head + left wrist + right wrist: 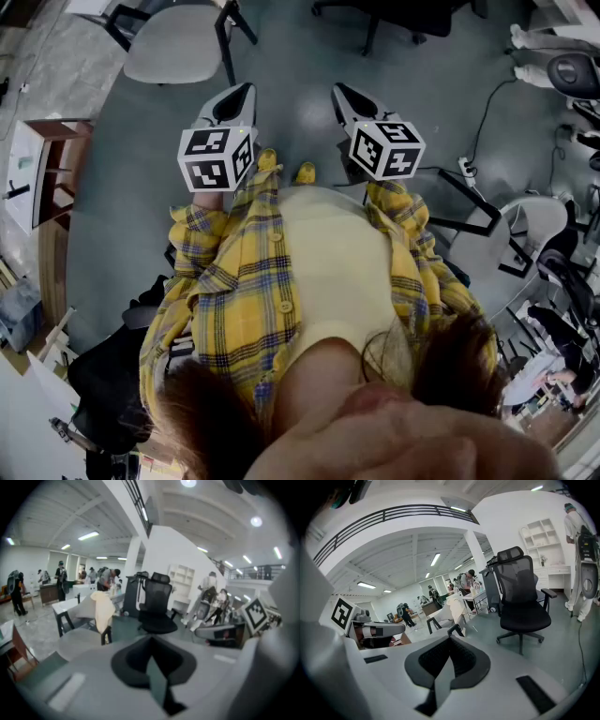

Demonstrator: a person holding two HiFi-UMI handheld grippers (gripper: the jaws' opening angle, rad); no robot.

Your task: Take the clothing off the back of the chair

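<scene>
Black office chair: stands on its castors on the grey floor. White shelf unit: against the wall behind the chair. Several people: standing among desks at the far end of the hall. White power strip with cable: lies on the floor. Wooden cabinet: at the head view's left edge. Railing: runs along the upper level.

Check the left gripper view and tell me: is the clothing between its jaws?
No, the left gripper is shut on nothing; the cream clothing hangs on the chair back ahead.
</scene>
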